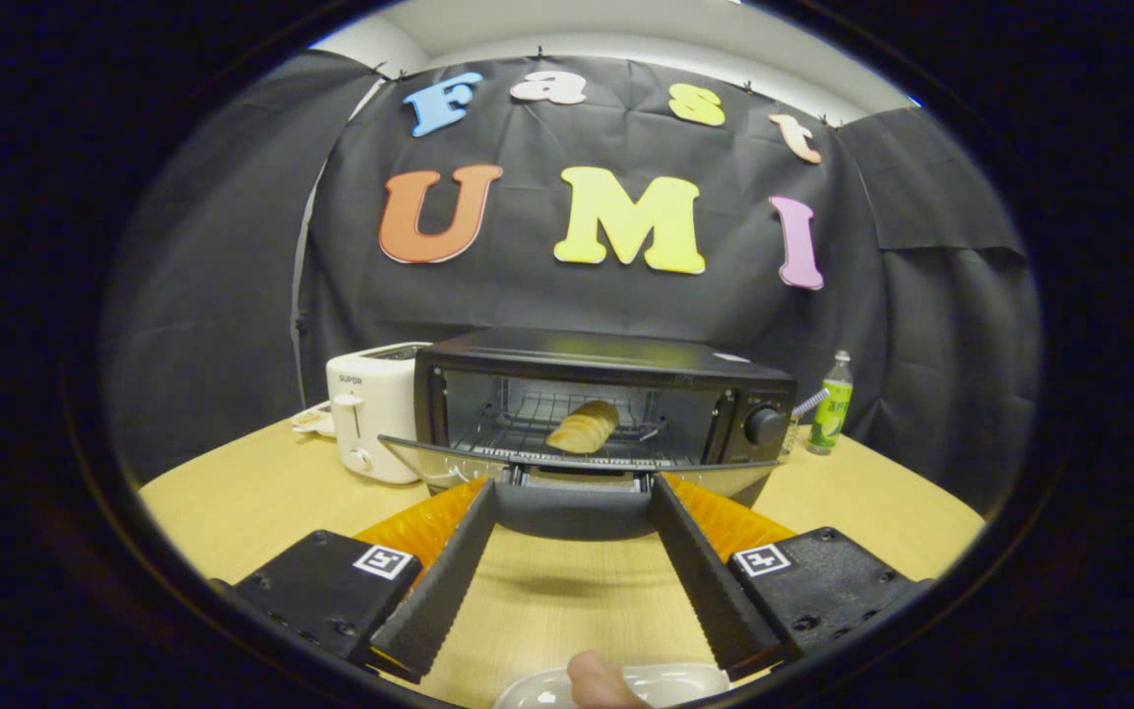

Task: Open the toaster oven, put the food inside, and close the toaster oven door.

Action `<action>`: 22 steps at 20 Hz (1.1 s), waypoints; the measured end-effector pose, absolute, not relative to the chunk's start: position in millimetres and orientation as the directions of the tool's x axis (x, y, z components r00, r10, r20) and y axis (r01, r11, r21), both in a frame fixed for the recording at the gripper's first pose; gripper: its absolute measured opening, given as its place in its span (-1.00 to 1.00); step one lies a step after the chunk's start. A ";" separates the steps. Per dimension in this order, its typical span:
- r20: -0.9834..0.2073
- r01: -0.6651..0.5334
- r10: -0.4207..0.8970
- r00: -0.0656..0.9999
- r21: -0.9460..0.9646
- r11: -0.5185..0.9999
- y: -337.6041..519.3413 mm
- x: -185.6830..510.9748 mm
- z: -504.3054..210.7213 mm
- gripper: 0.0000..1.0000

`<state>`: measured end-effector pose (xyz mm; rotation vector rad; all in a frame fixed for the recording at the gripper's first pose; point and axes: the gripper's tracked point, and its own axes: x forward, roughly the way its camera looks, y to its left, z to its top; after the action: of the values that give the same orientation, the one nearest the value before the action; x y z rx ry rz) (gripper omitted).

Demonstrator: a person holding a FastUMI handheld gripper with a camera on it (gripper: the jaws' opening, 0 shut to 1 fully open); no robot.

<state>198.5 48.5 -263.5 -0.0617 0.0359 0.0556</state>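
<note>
— Toaster oven (595, 404) first: where does it stand relative to the fingers?

— Straight ahead of them, toward the far edge of the wooden table (232, 502). Its door (577, 471) is folded down toward the gripper (573, 489), and the fingertips reach just up to the door's front edge, one on each side of its middle. Whether they touch the door I cannot tell.

— And the food?

— A piece of bread (584, 426) lies on the wire rack (537, 414) inside the oven, beyond the fingers and roughly in line with the gap between them.

— How are the fingers set?

— Spread wide apart, with bare tabletop showing between them. They hold nothing; no thing lies between the pads.

— What else is on the table?

— A white pop-up toaster (370, 409) stands just beside the oven on its left side, near the far left edge. A green bottle (831, 404) stands on the oven's right, by the far right edge. The oven's control knob (764, 425) sits on its right front panel. At the near edge, behind the fingers, a white dish (675, 681) shows, with a person's fingertip (598, 679) in front of it.
</note>
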 end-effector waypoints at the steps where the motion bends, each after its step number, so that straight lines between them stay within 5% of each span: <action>1: -0.030 -0.058 0.056 0.998 -0.066 0.996 48.9 199.6 -262.3 1.00; 12: -0.098 -0.064 0.060 0.993 -0.036 0.997 53.4 191.2 -269.5 1.00; 22: -0.111 -0.031 0.037 0.993 0.059 0.998 33.4 124.6 -190.0 1.00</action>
<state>124.6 33.4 -190.0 0.0573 0.1126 0.0340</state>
